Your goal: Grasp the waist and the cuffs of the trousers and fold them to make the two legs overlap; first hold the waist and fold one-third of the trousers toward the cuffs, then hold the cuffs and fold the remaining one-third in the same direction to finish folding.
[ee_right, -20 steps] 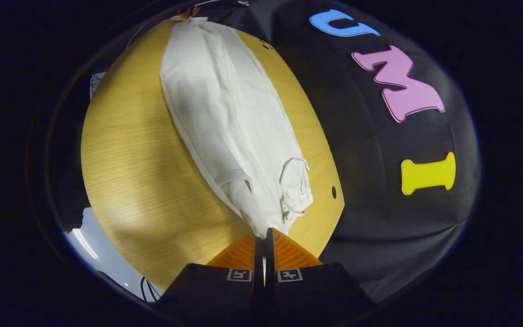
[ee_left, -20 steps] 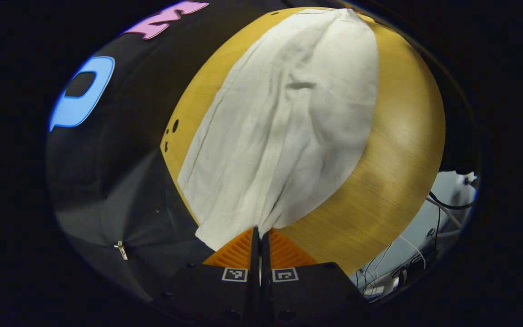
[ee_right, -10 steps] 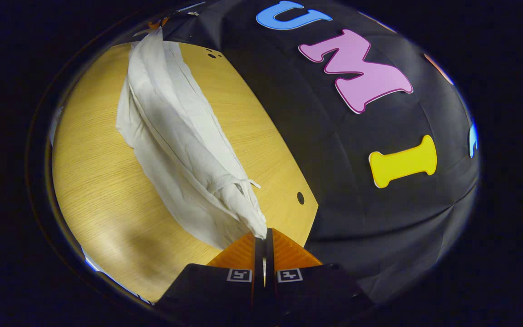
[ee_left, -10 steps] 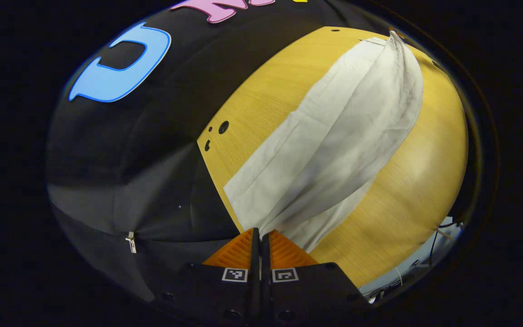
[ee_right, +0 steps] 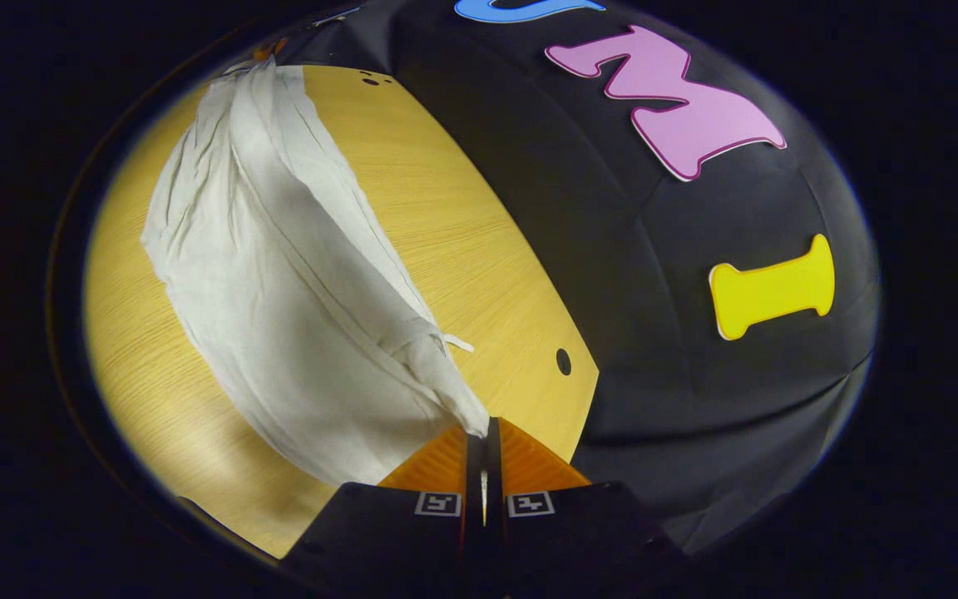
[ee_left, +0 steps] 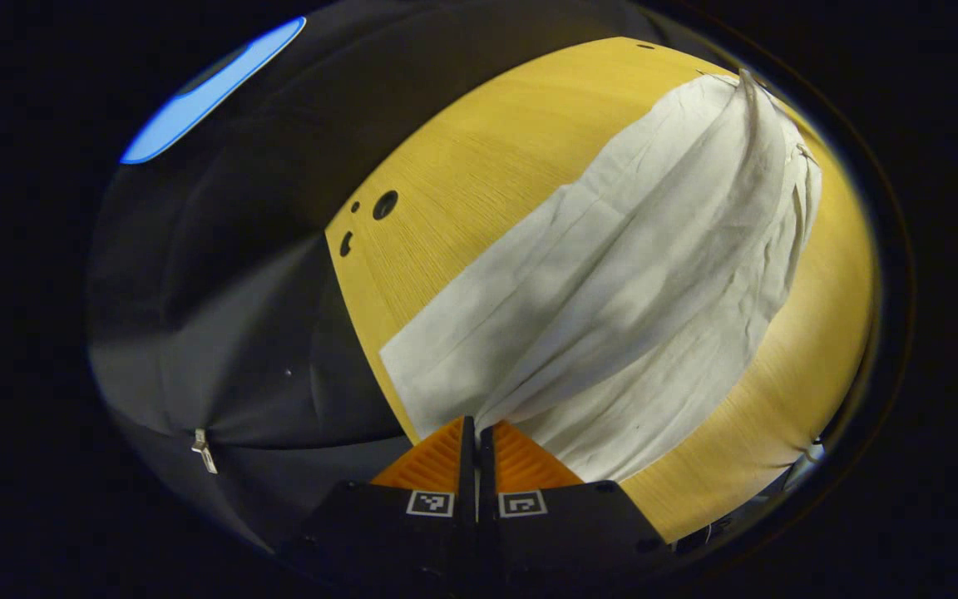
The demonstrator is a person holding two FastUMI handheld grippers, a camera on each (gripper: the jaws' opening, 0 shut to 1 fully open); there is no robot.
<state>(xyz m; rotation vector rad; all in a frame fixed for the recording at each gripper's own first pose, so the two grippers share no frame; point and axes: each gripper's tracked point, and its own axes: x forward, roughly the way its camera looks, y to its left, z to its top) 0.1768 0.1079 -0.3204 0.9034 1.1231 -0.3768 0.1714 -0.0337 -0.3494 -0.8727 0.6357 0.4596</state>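
White trousers (ee_left: 629, 291) lie lengthwise on the wooden table (ee_left: 462, 150). My left gripper (ee_left: 476, 424) is shut on the cuff end at the bottom of the left gripper view. From there a raised ridge of cloth runs to the far upper right. In the right gripper view the trousers (ee_right: 279, 291) stretch away to the upper left. My right gripper (ee_right: 484, 428) is shut on the gathered waist, and the drawstring (ee_right: 454, 339) hangs just beyond it. The held layer is lifted and drapes over the layer resting on the table (ee_right: 462, 241).
The table's far edge meets the black booth wall (ee_left: 221, 316). Small round holes (ee_left: 385, 204) sit near that edge, and one hole (ee_right: 563, 361) lies close to the waist. Bare wood runs along both sides of the trousers.
Both grippers stayed shut and lifted their ends. The held layer rose into a ridge and swung sideways, and the cloth now spreads wider over the lower layer.
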